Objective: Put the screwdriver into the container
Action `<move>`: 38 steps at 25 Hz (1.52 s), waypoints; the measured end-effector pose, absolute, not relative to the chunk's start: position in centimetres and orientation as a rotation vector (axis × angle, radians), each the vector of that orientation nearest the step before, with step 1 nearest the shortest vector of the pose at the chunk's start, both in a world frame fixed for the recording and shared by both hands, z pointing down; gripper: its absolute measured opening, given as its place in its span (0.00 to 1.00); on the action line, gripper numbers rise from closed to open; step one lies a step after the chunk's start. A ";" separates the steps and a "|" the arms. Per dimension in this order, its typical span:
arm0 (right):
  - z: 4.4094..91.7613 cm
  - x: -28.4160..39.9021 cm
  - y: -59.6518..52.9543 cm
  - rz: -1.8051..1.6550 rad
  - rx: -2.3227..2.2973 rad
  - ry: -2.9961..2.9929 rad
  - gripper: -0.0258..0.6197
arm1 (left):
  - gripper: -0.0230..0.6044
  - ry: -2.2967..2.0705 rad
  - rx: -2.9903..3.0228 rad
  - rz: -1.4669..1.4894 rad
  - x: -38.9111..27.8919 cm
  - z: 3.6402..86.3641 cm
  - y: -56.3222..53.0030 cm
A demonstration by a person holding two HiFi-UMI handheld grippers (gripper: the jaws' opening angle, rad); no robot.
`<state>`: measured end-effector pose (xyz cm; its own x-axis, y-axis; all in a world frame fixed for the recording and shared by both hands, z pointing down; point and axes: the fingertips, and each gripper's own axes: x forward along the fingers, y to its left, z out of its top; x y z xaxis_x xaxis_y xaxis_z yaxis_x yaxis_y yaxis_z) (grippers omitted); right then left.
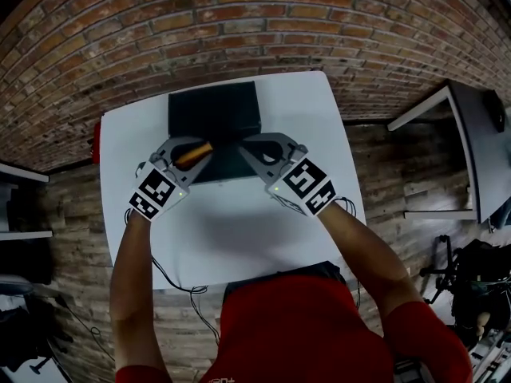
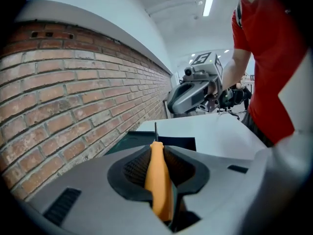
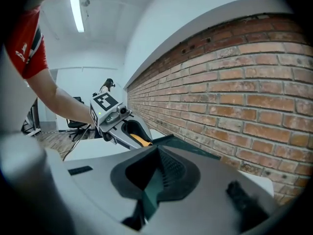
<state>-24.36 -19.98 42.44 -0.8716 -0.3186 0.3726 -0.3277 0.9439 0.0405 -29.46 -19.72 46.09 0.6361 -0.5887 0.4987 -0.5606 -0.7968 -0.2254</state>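
Observation:
A black open container (image 1: 214, 110) stands at the far middle of the white table (image 1: 239, 238). My left gripper (image 1: 196, 156) is shut on the orange handle of the screwdriver (image 1: 196, 152) and hovers at the container's near left edge. In the left gripper view the handle (image 2: 159, 175) lies between the pads, and its thin dark shaft (image 2: 156, 130) points out over the container (image 2: 146, 142). My right gripper (image 1: 249, 152) is at the container's near right side. Its jaws are shut on the thin dark-green container wall (image 3: 188, 148), which runs into the right gripper (image 3: 155, 175).
A brick wall (image 2: 73, 97) runs close behind the table's far edge. A red object (image 1: 97, 142) sits at the table's left edge. Cables (image 1: 172, 282) hang off the near edge. Another table (image 1: 471, 150) stands to the right.

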 end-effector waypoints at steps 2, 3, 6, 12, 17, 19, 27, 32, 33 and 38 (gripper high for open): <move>42.9 -24.6 -20.3 0.043 0.466 -2.710 0.09 | 0.18 0.935 -2.812 -0.921 -29.4 46.9 -20.0; 43.1 -24.7 -20.3 0.046 0.463 -2.708 0.09 | 0.18 0.912 -2.820 -0.940 -29.3 47.4 -20.1; 43.9 -24.7 -20.3 0.058 0.454 -2.688 0.09 | 0.18 0.833 -2.843 -1.004 -29.3 48.7 -20.1; 44.9 -25.0 -20.5 0.051 0.450 -2.655 0.09 | 0.18 0.772 -2.871 -1.091 -29.7 50.5 -20.7; 45.3 -24.9 -20.4 0.041 0.459 -2.636 0.09 | 0.18 0.753 -2.878 -1.165 -29.6 52.0 -21.3; 45.3 -24.9 -20.6 0.041 0.466 -2.634 0.09 | 0.18 0.740 -2.871 -1.195 -29.6 52.5 -21.4; 45.7 -24.7 -20.4 0.046 0.474 -2.626 0.09 | 0.18 0.720 -2.852 -1.292 -29.1 54.2 -21.9; 45.8 -24.7 -20.6 0.053 0.477 -2.626 0.09 | 0.18 0.699 -2.813 -1.375 -29.2 55.3 -21.8; 45.9 -24.7 -20.6 0.054 0.478 -2.625 0.09 | 0.18 0.699 -2.809 -1.379 -29.2 55.4 -21.9; 46.1 -24.8 -20.5 0.061 0.476 -2.623 0.09 | 0.18 0.671 -2.728 -1.488 -29.3 56.3 -21.9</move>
<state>-24.80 -20.52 46.10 -0.8291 -0.3209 0.4578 -0.3420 0.9389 0.0388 -29.28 -21.90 56.30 0.4730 -0.3446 0.8109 -0.3799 -0.9102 -0.1652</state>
